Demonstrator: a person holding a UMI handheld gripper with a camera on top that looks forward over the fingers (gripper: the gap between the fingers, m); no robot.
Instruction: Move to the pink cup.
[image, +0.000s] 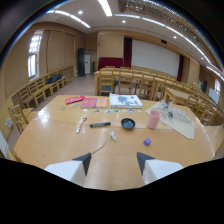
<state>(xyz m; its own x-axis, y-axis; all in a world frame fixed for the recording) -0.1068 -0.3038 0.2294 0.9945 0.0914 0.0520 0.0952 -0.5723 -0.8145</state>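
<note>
Gripper view looks down a long hall of wooden desks and chairs, with a wide wooden table filling the near ground and the pink cup standing upright on its far right part, well beyond the fingers. The gripper hangs over the near edge of the table with its fingers spread wide and nothing between them. The approach looks barely begun: by my reading the next move calls for a long reach forward and to the right, keeping enough height to pass over what lies on the table. A pale sheet with small clutter lies just right of the cup, close to the table's right edge, so room is tighter on that side. The dark bowl sits just left of the cup, a black marker further left. A small purple block lies near the straight line to the cup; the bare wood around it offers open room.
</note>
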